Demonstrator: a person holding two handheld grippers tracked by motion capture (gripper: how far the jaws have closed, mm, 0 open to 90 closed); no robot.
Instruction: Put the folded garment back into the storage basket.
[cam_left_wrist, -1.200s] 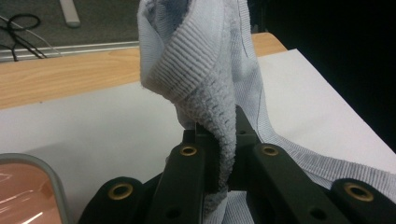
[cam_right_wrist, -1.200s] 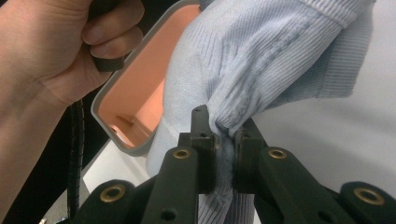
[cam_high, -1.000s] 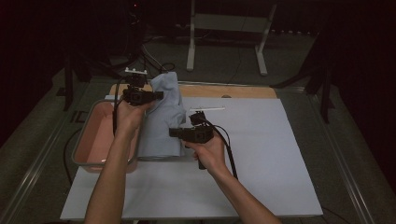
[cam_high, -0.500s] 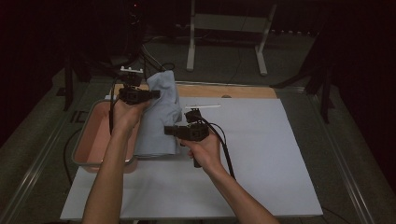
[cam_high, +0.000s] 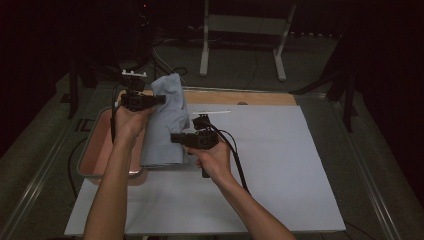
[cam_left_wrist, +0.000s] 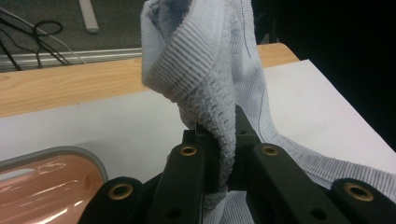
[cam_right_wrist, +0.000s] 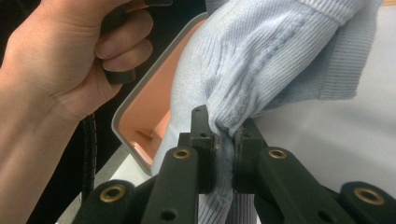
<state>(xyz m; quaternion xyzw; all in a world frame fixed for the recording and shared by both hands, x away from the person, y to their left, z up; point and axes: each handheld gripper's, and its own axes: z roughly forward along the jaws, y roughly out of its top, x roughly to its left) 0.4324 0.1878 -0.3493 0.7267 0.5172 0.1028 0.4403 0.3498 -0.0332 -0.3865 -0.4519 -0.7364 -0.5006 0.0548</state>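
Your left gripper (cam_high: 159, 99) and right gripper (cam_high: 176, 138) are both clamped on the pale blue knit garment (cam_high: 165, 125). It hangs between them, long axis running from the far gripper toward you, lower end beside the pink tray (cam_high: 92, 145).

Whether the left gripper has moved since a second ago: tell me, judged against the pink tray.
Barely. The left gripper, shut on the pale blue knitted garment, sits near the pink plastic tray's far edge, at most slightly farther up-table.
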